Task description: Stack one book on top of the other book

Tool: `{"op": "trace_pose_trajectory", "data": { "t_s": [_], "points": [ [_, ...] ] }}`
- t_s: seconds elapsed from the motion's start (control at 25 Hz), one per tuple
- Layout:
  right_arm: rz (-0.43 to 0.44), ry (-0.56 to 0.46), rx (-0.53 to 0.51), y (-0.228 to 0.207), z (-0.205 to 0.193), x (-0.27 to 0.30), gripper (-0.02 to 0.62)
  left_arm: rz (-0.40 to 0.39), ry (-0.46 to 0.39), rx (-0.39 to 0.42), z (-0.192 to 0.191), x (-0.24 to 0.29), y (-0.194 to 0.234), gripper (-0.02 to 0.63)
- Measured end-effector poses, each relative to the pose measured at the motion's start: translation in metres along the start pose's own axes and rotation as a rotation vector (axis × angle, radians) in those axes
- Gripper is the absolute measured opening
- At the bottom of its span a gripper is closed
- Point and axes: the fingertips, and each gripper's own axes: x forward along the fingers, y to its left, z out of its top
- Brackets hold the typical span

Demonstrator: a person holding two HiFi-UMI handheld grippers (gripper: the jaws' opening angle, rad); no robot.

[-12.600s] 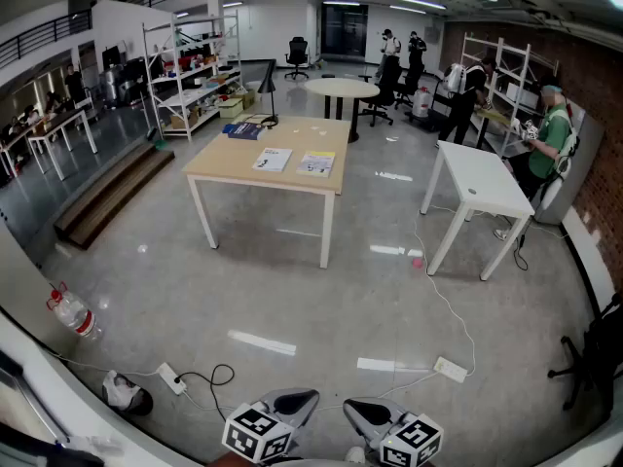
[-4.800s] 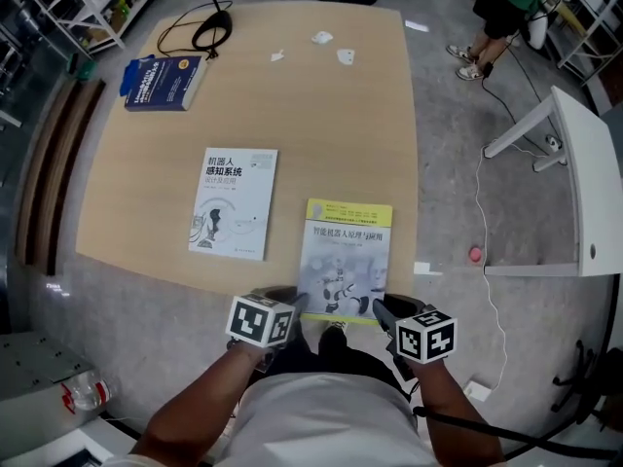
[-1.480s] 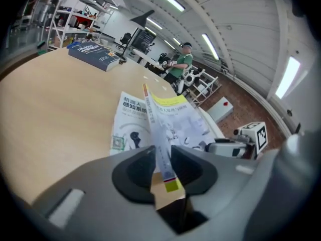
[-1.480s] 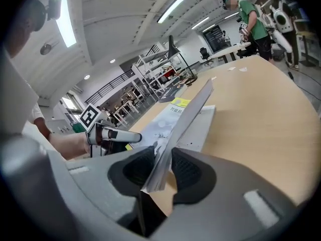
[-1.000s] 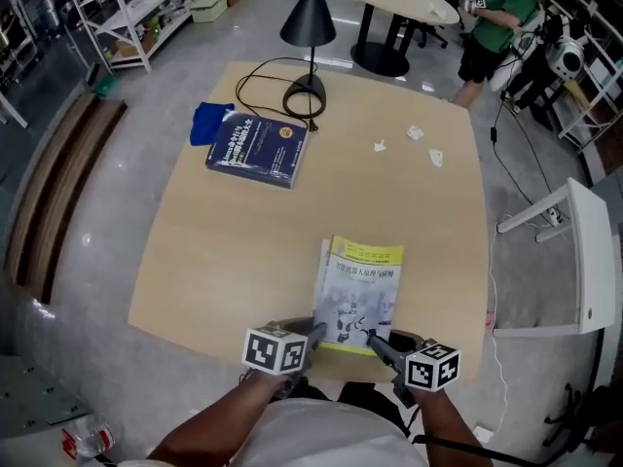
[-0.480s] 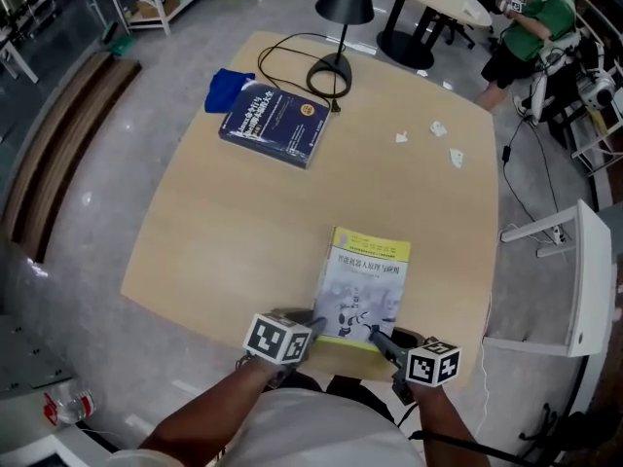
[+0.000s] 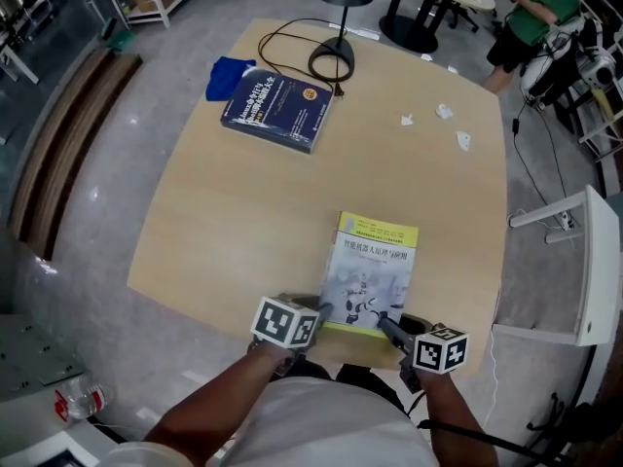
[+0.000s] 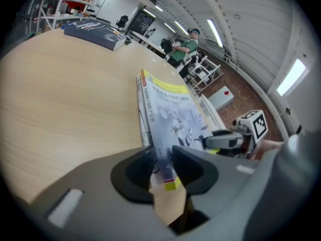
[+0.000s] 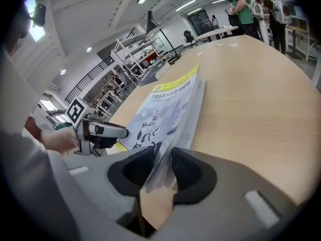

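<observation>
A yellow-and-grey book (image 7: 375, 270) lies on top of a white book at the near edge of the wooden table (image 7: 243, 212). The lower book shows only as a page edge (image 8: 142, 115) under it. My left gripper (image 7: 319, 311) is shut on the top book's near left corner (image 8: 165, 149). My right gripper (image 7: 385, 325) is shut on its near right corner (image 9: 165, 149). In the left gripper view the right gripper (image 8: 225, 139) shows beside the book. In the right gripper view the left gripper (image 9: 100, 132) shows beside the book.
A thick dark blue book (image 7: 277, 108) lies at the far left of the table by a blue cloth (image 7: 226, 74). A black lamp base (image 7: 331, 63) with its cable stands behind it. Paper scraps (image 7: 443, 112) lie far right. A white table (image 7: 584, 261) stands to the right.
Both grippers keep their hold on the book's near corners. The white edge that stuck out left of the top book no longer shows. The head view has shifted a little.
</observation>
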Motion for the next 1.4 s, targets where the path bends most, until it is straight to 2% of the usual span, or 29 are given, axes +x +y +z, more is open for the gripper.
{"op": "trace_pose_trajectory", "data": {
  "t_s": [0.16,0.32,0.48,0.6,0.72,0.88,0.96,1.4],
  "points": [
    [-0.004,-0.001,0.006,-0.001,-0.002,0.002,0.117,0.006,0.001,0.001,0.0,-0.002,0.002,0.126],
    [-0.024,0.003,0.013,-0.004,-0.004,0.005,0.13,0.061,-0.026,0.069,0.008,-0.008,0.004,0.13],
    [-0.054,0.011,0.01,-0.003,-0.005,0.008,0.152,0.085,-0.009,0.092,0.006,-0.007,0.006,0.129],
    [-0.13,0.021,-0.014,-0.008,-0.004,0.007,0.165,0.114,-0.004,0.087,0.005,-0.005,0.01,0.124],
    [-0.2,0.033,-0.038,-0.016,-0.004,0.005,0.215,0.116,0.002,0.1,0.005,-0.002,0.009,0.113],
    [-0.154,0.04,-0.009,-0.013,-0.006,0.012,0.213,0.118,0.014,0.095,0.002,-0.002,0.011,0.109],
    [-0.13,0.034,0.015,-0.012,-0.006,0.012,0.189,0.111,0.013,0.08,0.003,-0.002,0.012,0.109],
    [-0.09,0.015,0.096,-0.015,-0.008,0.021,0.193,0.095,-0.022,0.065,0.002,0.001,0.018,0.114]
  ]
}}
